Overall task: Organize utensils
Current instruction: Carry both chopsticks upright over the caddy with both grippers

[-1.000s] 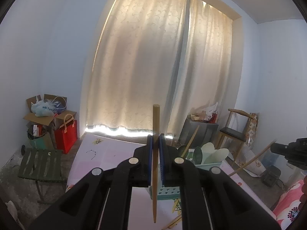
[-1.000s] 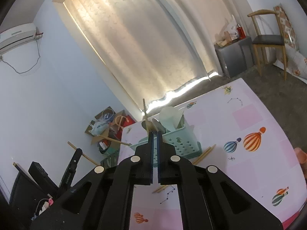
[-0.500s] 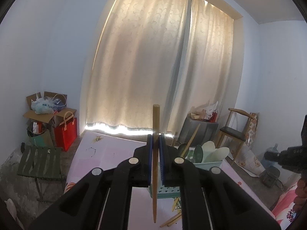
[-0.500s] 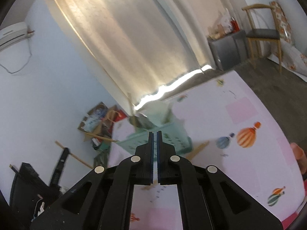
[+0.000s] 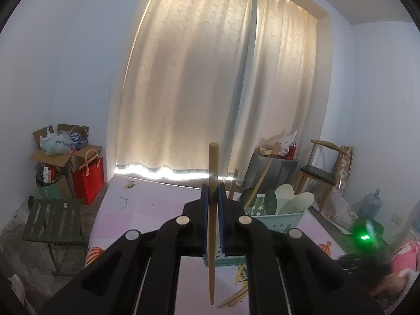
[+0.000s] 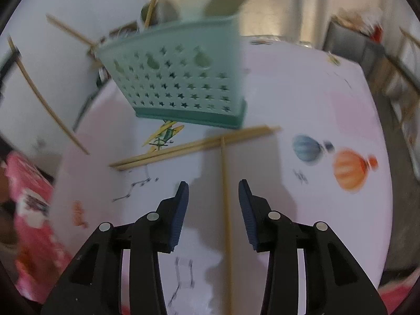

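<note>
Left wrist view: the left gripper (image 5: 213, 204), black with blue pads, has its jaws pressed together on a round wooden chopstick (image 5: 212, 225). The stick stands upright, thick end above the pads and tapered tip below them, over a pale pink tablecloth printed with hot-air balloons (image 5: 147, 204). Behind and to the right of the jaws stands a mint-green perforated plastic utensil basket (image 5: 278, 219) holding pale green and cream spoons (image 5: 294, 200) and one leaning wooden stick (image 5: 258, 183). More loose wooden sticks (image 5: 233, 298) lie on the cloth below the basket. Cream curtains (image 5: 218, 78) fill the background; a red paper bag (image 5: 88, 179) and cardboard boxes stand at left, a wooden chair (image 5: 320, 170) at right. A blurred green light (image 5: 363, 237) glows at lower right.

Right wrist view (motion-blurred): the right gripper (image 6: 213, 207) has its jaws spread wide, holding nothing. A single thin wooden chopstick (image 6: 225, 210) lies on the cloth between the pads, touching neither, running away from the camera toward the basket. Its far end meets a pair of wooden chopsticks (image 6: 194, 145) lying crosswise, just in front of the mint-green basket (image 6: 181, 84). The spoons (image 6: 210, 0) rise from the basket's top. At left, another wooden stick (image 6: 47, 105) appears tilted, off the table edge.
</note>
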Tool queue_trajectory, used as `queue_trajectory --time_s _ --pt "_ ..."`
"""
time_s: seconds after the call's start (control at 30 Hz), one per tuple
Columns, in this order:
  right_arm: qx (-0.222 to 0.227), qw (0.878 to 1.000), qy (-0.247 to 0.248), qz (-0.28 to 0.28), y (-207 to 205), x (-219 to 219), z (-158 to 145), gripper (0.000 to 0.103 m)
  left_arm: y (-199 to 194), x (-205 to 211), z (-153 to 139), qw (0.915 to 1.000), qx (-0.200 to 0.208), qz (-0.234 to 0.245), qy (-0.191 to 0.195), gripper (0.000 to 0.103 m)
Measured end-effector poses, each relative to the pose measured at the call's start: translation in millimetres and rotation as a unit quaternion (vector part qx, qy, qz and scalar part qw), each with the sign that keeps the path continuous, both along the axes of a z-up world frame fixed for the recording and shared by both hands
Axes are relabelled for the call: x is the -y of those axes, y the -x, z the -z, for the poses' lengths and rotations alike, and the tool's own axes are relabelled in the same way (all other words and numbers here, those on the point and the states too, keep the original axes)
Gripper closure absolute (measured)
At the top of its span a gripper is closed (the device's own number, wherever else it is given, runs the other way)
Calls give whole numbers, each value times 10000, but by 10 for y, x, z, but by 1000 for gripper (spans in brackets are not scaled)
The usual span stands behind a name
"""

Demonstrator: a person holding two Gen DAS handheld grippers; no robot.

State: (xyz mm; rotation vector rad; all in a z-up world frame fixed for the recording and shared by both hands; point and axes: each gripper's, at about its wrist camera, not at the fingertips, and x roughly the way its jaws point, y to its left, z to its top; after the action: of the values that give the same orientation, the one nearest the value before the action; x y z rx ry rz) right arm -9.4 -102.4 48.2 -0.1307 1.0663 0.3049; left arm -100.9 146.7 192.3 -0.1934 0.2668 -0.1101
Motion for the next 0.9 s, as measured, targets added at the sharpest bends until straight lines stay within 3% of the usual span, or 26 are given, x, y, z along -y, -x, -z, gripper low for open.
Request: queue_trajectory --time_s 0.13,0.2,0.23,0.33,0.53,0.6,0.7,0.9 --pt "-338 9967 729 -113 -367 -261 248 65 -23 3 15 10000 -69 -32 5 96" --pt "-408 9964 735 -65 -449 -282 310 79 -39 1 29 9999 -103 -36 17 96" --pt "-451 9965 704 -17 -466 -289 307 100 -48 4 33 9999 -119 -36 0 96" --pt "-310 9963 789 124 -411 -309 224 99 -68 0 26 9999 -128 -46 -12 96" --pt "221 9959 -257 840 -84 75 -261 100 -45 -31 -4 9999 -39 -29 115 96" --pt "567 9876 -764 1246 128 264 -491 100 -5 -45 -22 9999 22 -45 163 97" --pt "973 9767 -1056 1598 400 439 -716 100 58 -77 -40 9995 95 -35 289 97" --pt "1840 9559 -1535 1699 782 526 -1417 100 174 -40 -280 9986 351 292 266 97"
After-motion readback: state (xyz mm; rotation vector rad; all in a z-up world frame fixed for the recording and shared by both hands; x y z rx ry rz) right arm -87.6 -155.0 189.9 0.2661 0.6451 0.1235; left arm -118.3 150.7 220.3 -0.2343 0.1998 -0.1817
